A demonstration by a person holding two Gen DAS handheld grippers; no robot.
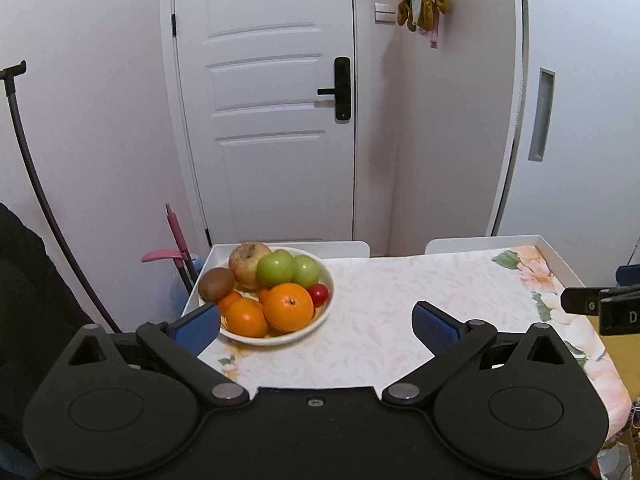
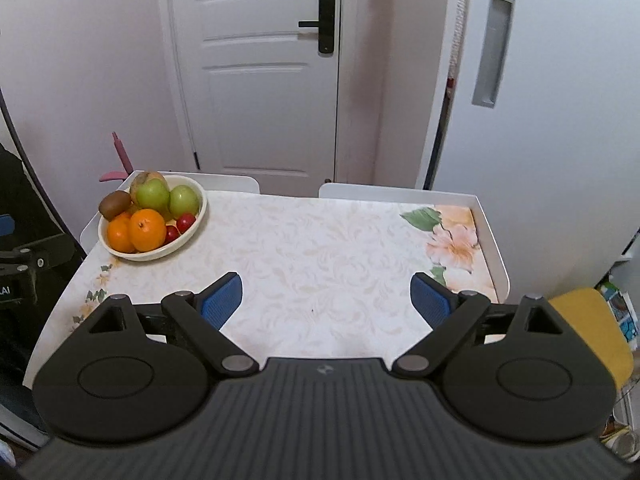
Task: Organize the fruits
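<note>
Both the left hand-held gripper (image 1: 316,322) and right hand-held gripper (image 2: 326,300) gape wide, empty, above the floral-clothed worktop (image 2: 320,248); the fruit-filled cream ceramic bowl (image 2: 120,252) sits upper left.

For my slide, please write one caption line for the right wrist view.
Open right claw above a floral-clothed table; a white bowl of fruit sits at the far left corner.
</note>
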